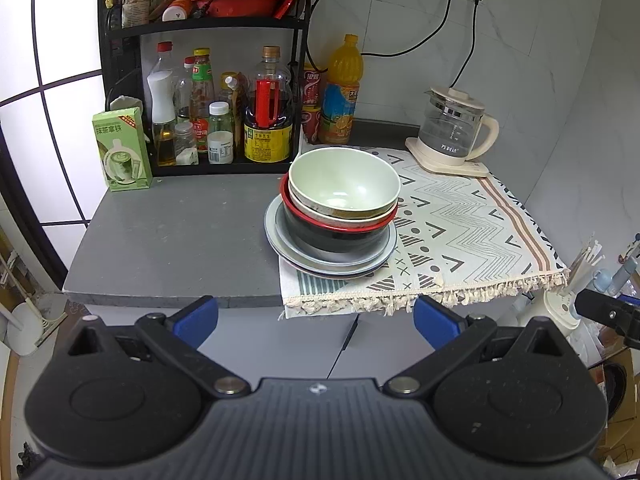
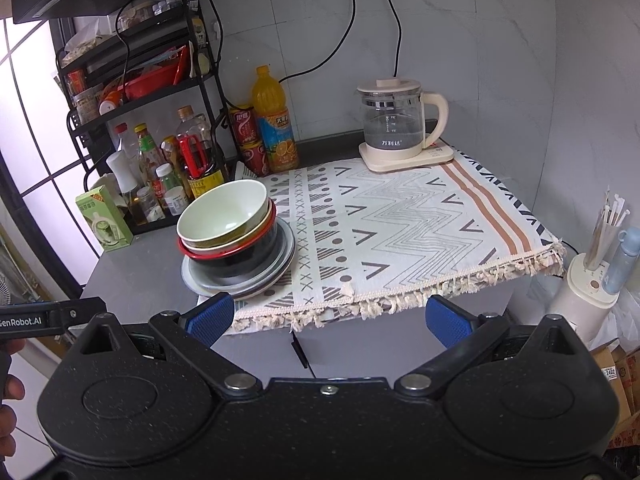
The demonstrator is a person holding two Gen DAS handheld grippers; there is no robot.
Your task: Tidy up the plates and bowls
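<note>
A stack of dishes stands at the left edge of the patterned cloth [image 1: 460, 232]. On top is a pale green bowl [image 1: 344, 184], nested in a cream bowl, then a black bowl with a red rim [image 1: 340, 236], all on grey plates [image 1: 276, 236]. The stack also shows in the right wrist view, with the green bowl [image 2: 222, 214] and plates [image 2: 200, 280]. My left gripper [image 1: 316, 320] is open and empty, in front of the counter, below the stack. My right gripper [image 2: 330, 320] is open and empty, in front of the counter edge, right of the stack.
A black rack [image 1: 204, 80] of sauce bottles stands at the back left, with a green box [image 1: 122, 150] beside it. An orange juice bottle [image 1: 342, 88] and red cans stand behind the stack. A glass kettle [image 1: 456, 128] sits at the back right of the cloth. Bare grey counter [image 1: 172, 232] lies left of the stack.
</note>
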